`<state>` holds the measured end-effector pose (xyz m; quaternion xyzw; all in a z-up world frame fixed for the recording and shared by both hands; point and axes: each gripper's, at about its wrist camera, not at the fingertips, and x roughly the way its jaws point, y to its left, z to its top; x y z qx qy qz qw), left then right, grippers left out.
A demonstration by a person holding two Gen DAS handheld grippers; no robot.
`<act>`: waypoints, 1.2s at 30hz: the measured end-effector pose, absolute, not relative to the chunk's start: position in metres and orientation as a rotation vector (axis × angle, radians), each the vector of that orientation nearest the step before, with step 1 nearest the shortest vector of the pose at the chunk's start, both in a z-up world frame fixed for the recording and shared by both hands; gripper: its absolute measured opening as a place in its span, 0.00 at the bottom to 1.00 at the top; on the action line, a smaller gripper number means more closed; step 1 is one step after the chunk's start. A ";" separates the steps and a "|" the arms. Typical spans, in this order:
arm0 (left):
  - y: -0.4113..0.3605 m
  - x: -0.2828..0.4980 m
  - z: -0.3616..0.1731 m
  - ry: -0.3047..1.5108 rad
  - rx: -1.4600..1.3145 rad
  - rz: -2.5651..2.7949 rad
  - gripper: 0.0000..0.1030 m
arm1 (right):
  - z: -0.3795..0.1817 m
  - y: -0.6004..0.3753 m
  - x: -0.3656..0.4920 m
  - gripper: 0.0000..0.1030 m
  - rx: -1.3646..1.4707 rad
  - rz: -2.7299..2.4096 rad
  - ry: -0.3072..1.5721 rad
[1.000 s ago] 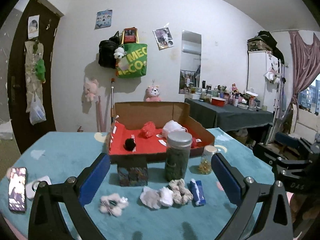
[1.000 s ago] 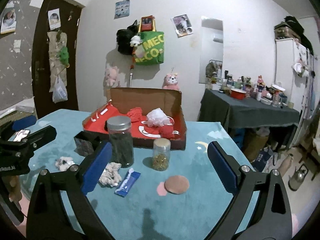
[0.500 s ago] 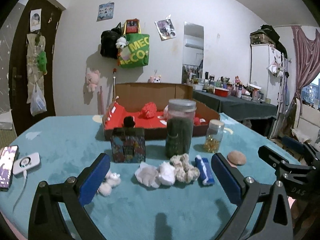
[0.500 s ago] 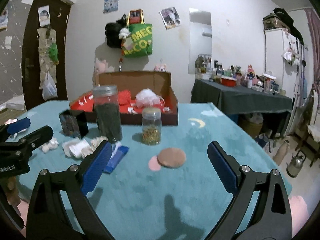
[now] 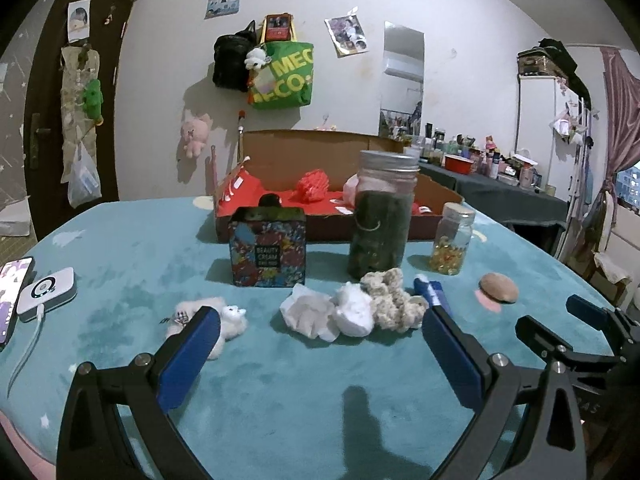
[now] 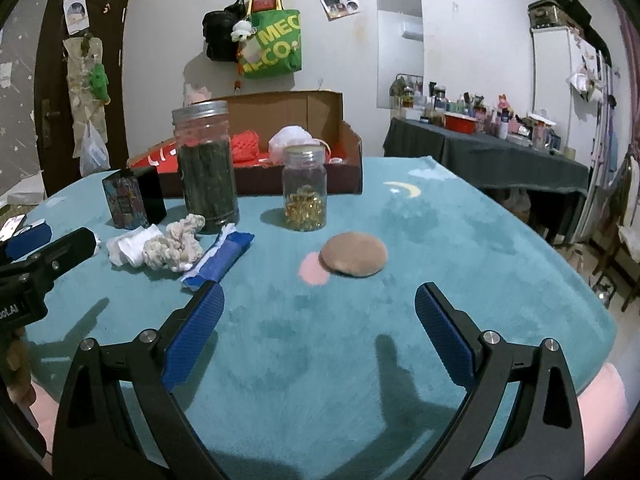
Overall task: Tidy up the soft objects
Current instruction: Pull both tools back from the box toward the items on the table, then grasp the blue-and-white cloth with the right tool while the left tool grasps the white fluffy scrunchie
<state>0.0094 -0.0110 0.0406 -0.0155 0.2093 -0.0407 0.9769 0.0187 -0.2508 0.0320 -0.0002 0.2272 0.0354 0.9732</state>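
I see a white wall [image 5: 460, 80] ahead with a green tote [image 5: 284, 76] and a black bag [image 5: 230, 62] hung on it, plus a narrow mirror [image 5: 402, 80] and a few pinned pictures. A dark door [image 5: 68, 120] stands at the left, and on the right there is a side table [image 6: 500, 156] under a dark cloth crowded with bottles, a white cupboard [image 5: 538, 136] and a pink curtain [image 5: 620, 120] by a window. The light is dim and even.

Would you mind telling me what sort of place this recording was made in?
Most likely a lived-in home room: plush toys and a green tote bag hang on the wall, and a side table is crowded with bottles.
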 end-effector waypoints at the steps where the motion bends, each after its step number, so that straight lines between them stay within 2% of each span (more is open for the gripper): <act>1: -0.011 0.010 0.040 0.425 -0.031 -0.080 1.00 | 0.031 -0.251 0.019 0.95 0.004 0.072 0.464; 20: 0.038 0.039 0.047 0.548 -0.069 -0.079 1.00 | 0.042 -0.230 0.053 0.95 0.021 0.132 0.537; 33: 0.073 0.068 0.046 0.682 -0.024 -0.081 0.99 | 0.043 -0.218 0.097 0.95 0.104 0.236 0.722; 35: 0.076 0.073 0.043 0.710 -0.020 -0.090 0.97 | 0.040 -0.216 0.103 0.93 0.108 0.252 0.751; 36: 0.077 0.077 0.040 0.731 -0.015 -0.095 0.94 | 0.038 -0.214 0.106 0.87 0.101 0.252 0.767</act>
